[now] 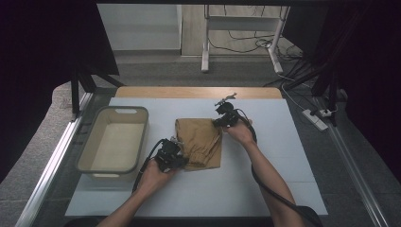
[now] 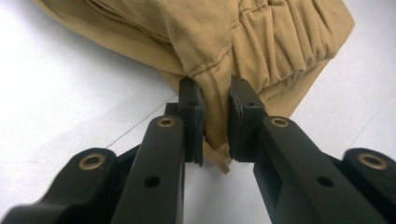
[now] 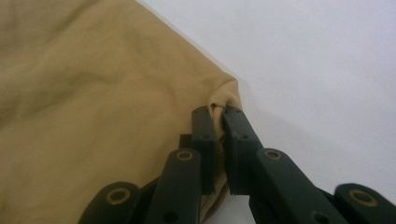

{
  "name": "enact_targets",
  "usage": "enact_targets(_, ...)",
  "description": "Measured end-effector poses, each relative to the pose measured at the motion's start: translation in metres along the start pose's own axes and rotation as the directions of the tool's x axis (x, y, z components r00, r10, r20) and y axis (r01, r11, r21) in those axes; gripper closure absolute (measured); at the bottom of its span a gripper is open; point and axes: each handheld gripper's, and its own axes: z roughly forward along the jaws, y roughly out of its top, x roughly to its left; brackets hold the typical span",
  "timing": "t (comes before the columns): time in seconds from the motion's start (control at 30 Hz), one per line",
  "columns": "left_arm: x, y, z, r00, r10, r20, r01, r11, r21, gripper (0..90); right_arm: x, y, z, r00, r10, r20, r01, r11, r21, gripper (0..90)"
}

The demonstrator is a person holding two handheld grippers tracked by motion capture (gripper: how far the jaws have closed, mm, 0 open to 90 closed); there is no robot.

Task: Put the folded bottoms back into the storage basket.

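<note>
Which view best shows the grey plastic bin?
The high view: the grey plastic bin sits whole, open and empty, left of the folded tan garment. The gripper views show just cloth pinched between their jaws.

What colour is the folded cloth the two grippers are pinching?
The cloth is plain tan, a yellowish brown with no pattern. The left gripper view shows it best.

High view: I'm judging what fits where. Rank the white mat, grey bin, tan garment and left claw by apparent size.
1. White mat
2. Grey bin
3. Tan garment
4. Left claw
</note>
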Motion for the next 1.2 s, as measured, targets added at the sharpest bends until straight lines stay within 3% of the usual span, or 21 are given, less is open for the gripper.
enact_targets(0.17, -0.001, 0.003, -0.007, 1.0000, 0.003, 0.001, -0.003, 0.9998, -0.019, 78.0, 0.000, 0.003, -0.009, 0.9999, 0.003, -0.014, -0.003, 1.000, -0.027, 84.1)
enact_targets(0.3, -0.003, 0.007, -0.015, 0.9991, 0.036, -0.020, -0.037, 0.9987, -0.036, 78.2, 0.002, 0.006, -0.016, 0.9997, -0.010, -0.023, 0.009, 0.999, -0.049, 84.1)
enact_targets(0.7, -0.005, 0.011, -0.039, 0.9994, 0.033, -0.004, -0.033, 0.9933, -0.111, 78.4, 0.009, 0.015, -0.035, 0.9981, -0.039, -0.048, 0.034, 0.994, -0.109, 84.1)
enact_targets(1.0, -0.005, 0.012, -0.058, 0.9981, 0.056, -0.027, -0.059, 0.9900, -0.128, 78.4, 0.012, 0.021, -0.048, 0.9965, -0.044, -0.071, 0.033, 0.990, -0.139, 84.0)
enact_targets(1.2, 0.000, 0.010, -0.071, 0.9986, 0.046, -0.026, -0.049, 0.9892, -0.138, 78.4, 0.015, 0.025, -0.054, 0.9952, -0.045, -0.087, 0.030, 0.986, -0.164, 84.1)
